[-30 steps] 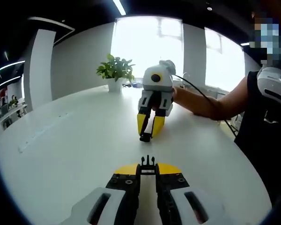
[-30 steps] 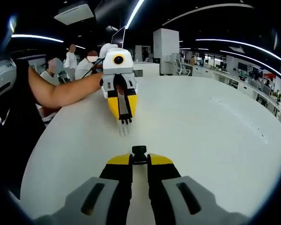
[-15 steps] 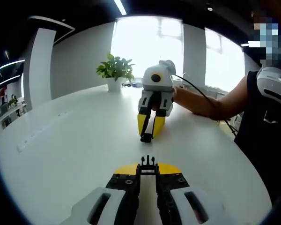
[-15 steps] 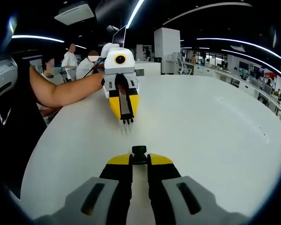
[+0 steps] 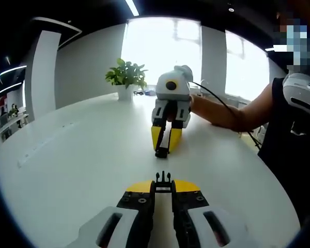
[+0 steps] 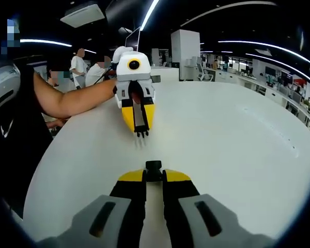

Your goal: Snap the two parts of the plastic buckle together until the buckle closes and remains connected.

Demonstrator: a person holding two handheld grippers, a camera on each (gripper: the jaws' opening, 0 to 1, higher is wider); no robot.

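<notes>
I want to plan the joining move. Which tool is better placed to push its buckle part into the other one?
Neither is clearly better. The left tool is shut on the pronged buckle part, the right tool on the socket buckle part. They face each other, apart above the white table. Probably the left, prongs leading.

Open-plan office: big white table (image 5: pixel 82 155), potted plant (image 5: pixel 126 77) by bright windows (image 5: pixel 160 46), ceiling strip lights (image 6: pixel 150 13), seated people (image 6: pixel 85 67) behind.

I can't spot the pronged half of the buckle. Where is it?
The pronged buckle half sits clamped at the left gripper tips, bottom centre of the left gripper view, above the white table, facing the right gripper.
</notes>
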